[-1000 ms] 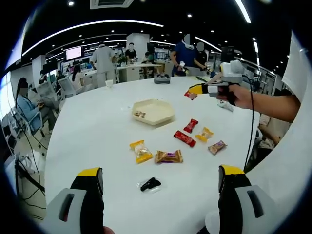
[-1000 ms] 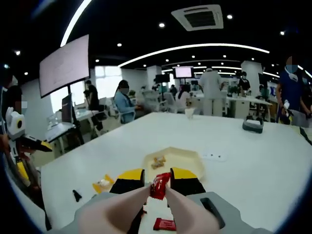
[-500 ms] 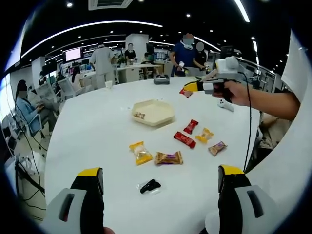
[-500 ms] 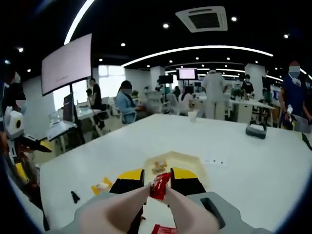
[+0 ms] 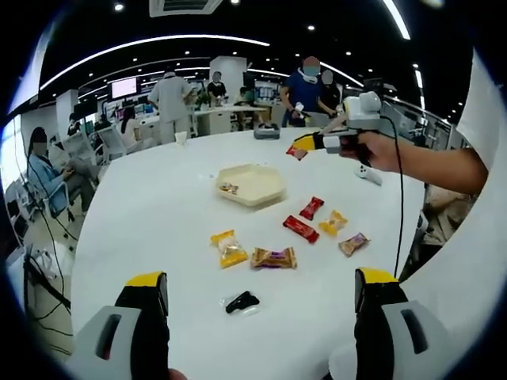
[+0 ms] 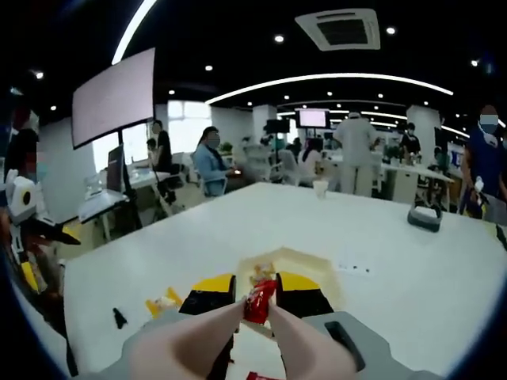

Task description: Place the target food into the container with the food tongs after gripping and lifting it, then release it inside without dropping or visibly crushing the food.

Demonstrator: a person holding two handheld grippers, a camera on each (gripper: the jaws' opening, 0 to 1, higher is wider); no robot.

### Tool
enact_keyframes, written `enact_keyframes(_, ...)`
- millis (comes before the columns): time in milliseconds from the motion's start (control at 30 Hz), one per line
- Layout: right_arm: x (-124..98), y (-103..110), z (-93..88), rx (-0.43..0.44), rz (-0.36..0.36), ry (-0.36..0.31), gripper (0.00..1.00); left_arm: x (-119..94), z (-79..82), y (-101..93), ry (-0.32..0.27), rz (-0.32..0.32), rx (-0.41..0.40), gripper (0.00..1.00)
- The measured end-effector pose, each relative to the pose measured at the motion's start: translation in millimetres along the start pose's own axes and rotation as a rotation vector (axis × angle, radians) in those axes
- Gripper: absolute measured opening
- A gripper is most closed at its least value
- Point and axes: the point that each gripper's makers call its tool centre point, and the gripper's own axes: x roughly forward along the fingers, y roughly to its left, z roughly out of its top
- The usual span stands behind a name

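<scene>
Right gripper (image 6: 259,294): jaws clenched on a red-wrapped candy (image 6: 260,299), held in the air above the white table (image 6: 396,261). In the right gripper view the candy sits in front of the beige hexagonal container (image 6: 313,262), which lies just beyond the jaw tips with a few pale food pieces inside.

In the left gripper view the right gripper (image 5: 303,144) is seen up at the far right, in a person's hand (image 5: 372,150), with the red candy (image 5: 296,152) at its tip, above and to the right of the container (image 5: 250,184) (not over it as far as I can tell).

Left gripper (image 5: 257,297): jaws spread wide, released, holding nothing, near the table's near edge.

On the table between: two red wrapped candies (image 5: 300,227), two yellow packets (image 5: 229,246), a brown packet (image 5: 274,257), a small black object (image 5: 241,302).
</scene>
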Motion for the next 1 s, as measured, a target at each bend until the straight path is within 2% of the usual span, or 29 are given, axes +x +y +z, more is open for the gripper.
enact_keyframes(67, 3, -5, -3.1, 0.017, -0.011, 0.008, 0.19, 1, -4.1, -2.5, 0.022, -0.006, 0.016, 0.98)
enact_keyframes(167, 8, -6, -5.9, -0.006, -0.003, 0.018, 0.19, 2, -2.2, -1.6, 0.008, -0.002, 0.005, 0.99)
enact_keyframes(300, 11, -11, -5.8, 0.004, -0.004, 0.022, 0.19, 3, -2.6, -2.4, -0.001, 0.01, -0.018, 0.99)
enact_keyframes(500, 18, -21, 3.5, -0.002, -0.008, 0.004, 0.19, 4, -3.4, -5.8, 0.009, 0.004, -0.007, 0.99)
enact_keyframes(733, 30, -33, 5.9, -0.037, -0.009, 0.015, 0.19, 7, -1.5, -7.8, 0.002, 0.007, -0.015, 0.99)
enact_keyframes(900, 38, -38, 9.6, -0.037, -0.004, 0.014, 0.19, 6, -1.8, -8.5, 0.017, 0.01, 0.008, 0.99)
enact_keyframes(1000, 49, -40, 15.4, -0.064, 0.012, 0.021, 0.19, 3, -3.3, -6.3, 0.012, 0.029, -0.025, 0.99)
